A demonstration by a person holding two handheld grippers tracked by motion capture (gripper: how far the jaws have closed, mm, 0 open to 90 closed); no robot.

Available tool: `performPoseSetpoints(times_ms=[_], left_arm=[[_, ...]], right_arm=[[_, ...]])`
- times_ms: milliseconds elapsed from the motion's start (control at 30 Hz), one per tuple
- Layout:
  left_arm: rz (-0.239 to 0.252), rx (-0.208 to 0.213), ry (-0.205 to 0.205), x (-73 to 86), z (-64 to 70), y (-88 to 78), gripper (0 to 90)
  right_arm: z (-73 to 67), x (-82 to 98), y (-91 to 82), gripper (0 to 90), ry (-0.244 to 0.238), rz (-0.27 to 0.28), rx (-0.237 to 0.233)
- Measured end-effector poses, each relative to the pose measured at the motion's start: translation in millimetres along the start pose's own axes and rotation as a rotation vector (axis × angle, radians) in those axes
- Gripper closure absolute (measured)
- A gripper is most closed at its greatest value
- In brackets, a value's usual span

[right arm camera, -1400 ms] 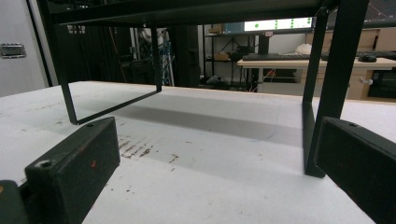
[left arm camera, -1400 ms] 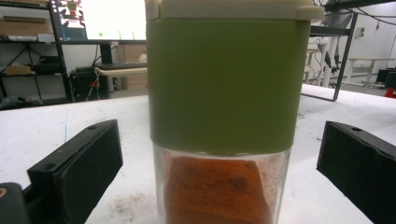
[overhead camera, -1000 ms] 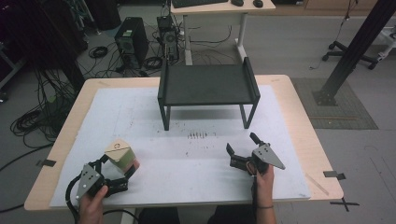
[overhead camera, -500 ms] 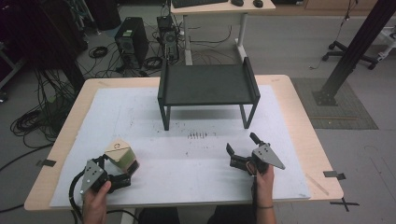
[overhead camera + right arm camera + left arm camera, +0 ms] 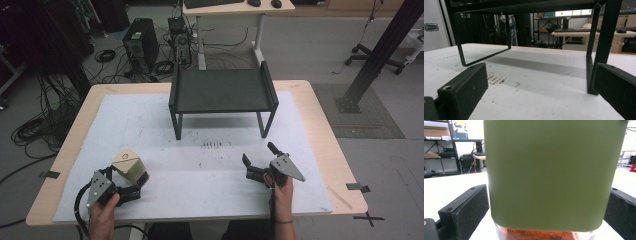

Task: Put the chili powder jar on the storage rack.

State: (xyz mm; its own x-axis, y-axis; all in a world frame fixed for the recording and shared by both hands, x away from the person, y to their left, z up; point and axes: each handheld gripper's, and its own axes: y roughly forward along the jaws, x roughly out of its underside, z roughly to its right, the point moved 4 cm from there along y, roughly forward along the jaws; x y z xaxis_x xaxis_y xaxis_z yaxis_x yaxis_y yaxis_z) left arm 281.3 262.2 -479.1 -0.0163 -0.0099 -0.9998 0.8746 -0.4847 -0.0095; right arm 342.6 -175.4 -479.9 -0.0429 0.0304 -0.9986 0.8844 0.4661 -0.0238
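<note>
High view: left claw [image 5: 131, 186] now spread around jar [image 5: 130, 167], not clenched; right claw [image 5: 261, 162] unchanged, spread.

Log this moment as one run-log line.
left tongs: open, jaws astride green jar, grip not confirmed | right tongs: open, empty, facing black rack | jar: upright on white mat

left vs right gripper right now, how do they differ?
The left gripper has the green-labelled jar between its fingers; the right gripper has nothing between its fingers. The left sits at the jar near the table's front left; the right faces the black rack. Both are open and hand-held.
</note>
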Motion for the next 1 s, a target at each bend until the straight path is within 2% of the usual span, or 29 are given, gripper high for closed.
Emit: performPoseSetpoints(times_ms=[1000], left_arm=[[0.012,0.007,0.007,0.0,0.7,-0.8,0.2]], right_arm=[[-0.5,0.1,0.3,0.0,-0.003,-0.006,0.001]])
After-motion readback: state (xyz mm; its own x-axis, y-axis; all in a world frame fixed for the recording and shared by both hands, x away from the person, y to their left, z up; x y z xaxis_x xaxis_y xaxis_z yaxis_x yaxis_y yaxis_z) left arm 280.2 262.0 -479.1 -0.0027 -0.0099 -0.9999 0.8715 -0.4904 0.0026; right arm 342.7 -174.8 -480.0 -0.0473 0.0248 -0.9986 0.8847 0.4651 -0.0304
